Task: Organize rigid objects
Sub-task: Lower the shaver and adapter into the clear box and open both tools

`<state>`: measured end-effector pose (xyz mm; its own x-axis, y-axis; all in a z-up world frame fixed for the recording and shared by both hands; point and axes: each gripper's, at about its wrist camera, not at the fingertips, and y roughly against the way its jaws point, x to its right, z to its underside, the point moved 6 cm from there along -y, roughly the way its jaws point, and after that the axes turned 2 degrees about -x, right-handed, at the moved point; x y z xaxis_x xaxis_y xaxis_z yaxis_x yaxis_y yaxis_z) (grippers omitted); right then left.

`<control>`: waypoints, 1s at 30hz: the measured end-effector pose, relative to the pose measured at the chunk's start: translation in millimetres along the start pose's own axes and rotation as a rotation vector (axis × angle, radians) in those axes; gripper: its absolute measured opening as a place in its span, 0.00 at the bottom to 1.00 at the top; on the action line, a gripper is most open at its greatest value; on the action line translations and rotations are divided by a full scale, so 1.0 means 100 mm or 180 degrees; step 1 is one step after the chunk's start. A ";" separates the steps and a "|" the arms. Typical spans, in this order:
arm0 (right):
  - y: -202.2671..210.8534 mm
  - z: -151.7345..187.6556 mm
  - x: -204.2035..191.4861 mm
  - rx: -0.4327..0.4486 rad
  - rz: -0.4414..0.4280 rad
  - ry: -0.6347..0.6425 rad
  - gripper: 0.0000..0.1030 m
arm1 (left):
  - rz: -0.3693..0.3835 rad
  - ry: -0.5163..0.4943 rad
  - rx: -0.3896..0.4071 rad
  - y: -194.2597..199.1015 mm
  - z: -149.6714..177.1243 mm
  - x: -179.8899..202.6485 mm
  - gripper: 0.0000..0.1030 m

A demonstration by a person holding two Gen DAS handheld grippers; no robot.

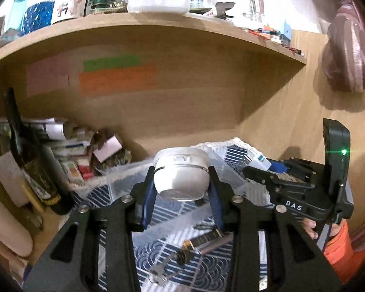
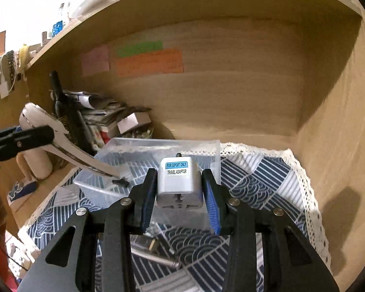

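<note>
My left gripper is shut on a round white device with a metal band, held above the patterned cloth. In the right wrist view the same device shows from the side at the left, over the near left corner of a clear plastic box. My right gripper is shut on a white travel adaptor with a blue label, held over the box's front. The right gripper also shows in the left wrist view, at the right, with the adaptor in it.
A blue-and-white cloth with a lace edge covers the shelf floor. A metal rod and small gold-ended part lie on it near me. A dark bottle and stacked papers and boxes crowd the left. Wooden walls close the back and right.
</note>
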<state>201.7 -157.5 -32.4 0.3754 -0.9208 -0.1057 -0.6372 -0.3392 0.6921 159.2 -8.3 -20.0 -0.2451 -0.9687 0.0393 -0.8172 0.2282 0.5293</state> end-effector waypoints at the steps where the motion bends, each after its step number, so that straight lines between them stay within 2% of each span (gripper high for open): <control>1: -0.04 -0.01 0.00 -0.0008 0.0004 0.0008 0.33 | -0.0034 -0.0012 0.0003 -0.05 -0.02 -0.01 0.38; 9: -0.44 -0.07 0.05 -0.0207 0.0026 0.0031 0.33 | 0.0012 0.0126 -0.0337 -0.72 0.14 -0.14 0.38; 14: -0.71 -0.03 0.06 -0.0405 0.0044 0.0063 0.33 | 0.0187 0.0227 -0.0581 -1.10 0.33 -0.16 0.38; 19: -0.97 0.06 0.08 -0.0633 0.0100 0.0133 0.33 | 0.0284 0.0202 -0.0650 -1.25 0.39 -0.15 0.38; 30: -1.20 0.22 0.00 -0.0868 0.0173 0.0297 0.33 | 0.0120 0.0336 -0.1040 -1.53 0.64 -0.40 0.38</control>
<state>263.0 -121.2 -131.4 0.4140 -0.9103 -0.0056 -0.4585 -0.2138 0.8626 260.4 1.7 -156.6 -0.2027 -0.9688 0.1425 -0.5941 0.2373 0.7686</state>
